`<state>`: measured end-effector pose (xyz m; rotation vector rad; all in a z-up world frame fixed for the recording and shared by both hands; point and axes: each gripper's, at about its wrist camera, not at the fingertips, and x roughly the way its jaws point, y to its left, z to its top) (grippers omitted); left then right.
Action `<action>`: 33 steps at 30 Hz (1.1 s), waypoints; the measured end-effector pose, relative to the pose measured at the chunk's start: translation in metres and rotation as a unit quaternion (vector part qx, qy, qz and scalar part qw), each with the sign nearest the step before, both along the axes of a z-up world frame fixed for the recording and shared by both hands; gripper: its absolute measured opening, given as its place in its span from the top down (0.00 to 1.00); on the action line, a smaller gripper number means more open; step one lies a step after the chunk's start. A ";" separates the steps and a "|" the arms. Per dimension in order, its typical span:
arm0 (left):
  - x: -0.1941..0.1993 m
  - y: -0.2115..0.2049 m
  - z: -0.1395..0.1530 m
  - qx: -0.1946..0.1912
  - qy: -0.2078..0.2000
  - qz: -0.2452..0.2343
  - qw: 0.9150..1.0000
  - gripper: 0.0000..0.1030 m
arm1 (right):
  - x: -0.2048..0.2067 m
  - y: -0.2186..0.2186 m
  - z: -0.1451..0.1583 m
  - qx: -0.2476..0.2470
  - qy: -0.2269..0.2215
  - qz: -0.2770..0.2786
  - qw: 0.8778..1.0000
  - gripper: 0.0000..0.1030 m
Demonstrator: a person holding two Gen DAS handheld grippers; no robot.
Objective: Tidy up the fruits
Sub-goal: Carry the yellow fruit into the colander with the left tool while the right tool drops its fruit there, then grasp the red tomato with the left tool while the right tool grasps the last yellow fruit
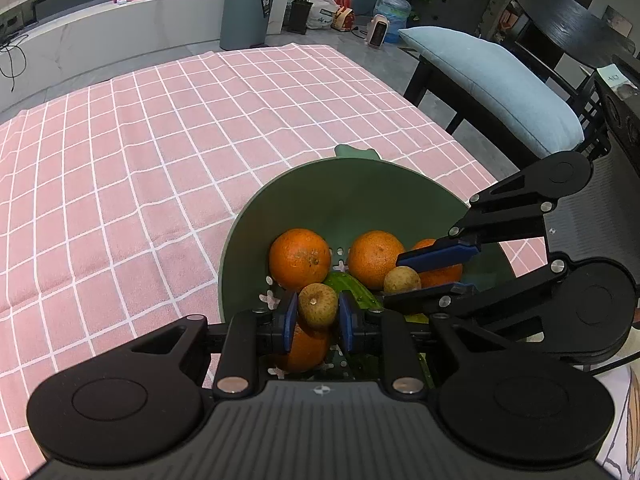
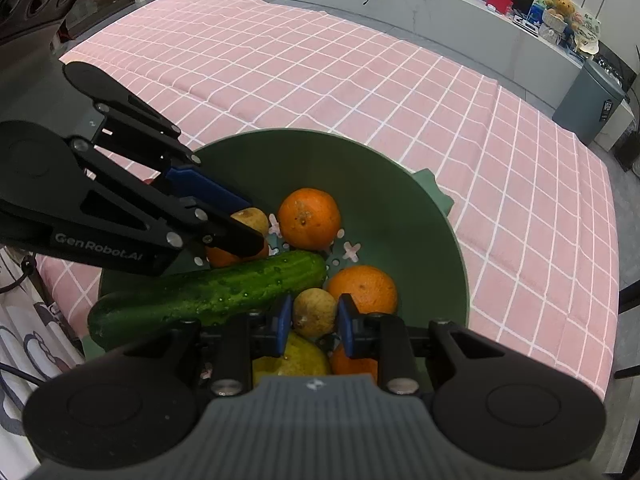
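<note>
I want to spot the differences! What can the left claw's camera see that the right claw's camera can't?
Only the left wrist view shows the light blue cushion and the water jug. Only the right wrist view shows the whole cucumber and a yellow fruit under the right claw. Both show the green bowl of oranges on the pink checked cloth, the grey bin, and each claw, like the left claw, pinching a small brown fruit.

In the bowl [image 2: 400, 184] on the tablecloth [image 2: 320, 80], a cucumber [image 2: 216, 292] lay left of the oranges [image 2: 310, 218], two small fruits [image 2: 314, 312] among them.
</note>
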<state>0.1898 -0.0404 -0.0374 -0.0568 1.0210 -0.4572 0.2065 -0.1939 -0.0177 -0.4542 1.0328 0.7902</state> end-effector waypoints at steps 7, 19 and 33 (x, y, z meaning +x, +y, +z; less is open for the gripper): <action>-0.007 0.004 0.011 -0.002 -0.009 0.007 1.000 0.74 | -0.007 0.000 0.013 0.003 -0.015 -0.002 1.000 0.73; -0.039 0.049 0.067 0.023 -0.084 0.013 0.996 0.69 | -0.033 0.013 0.060 0.044 -0.085 0.007 0.995 0.59; -0.064 0.083 0.018 0.076 -0.052 -0.005 0.996 0.69 | -0.058 0.093 0.052 -0.001 -0.135 0.164 0.977 0.62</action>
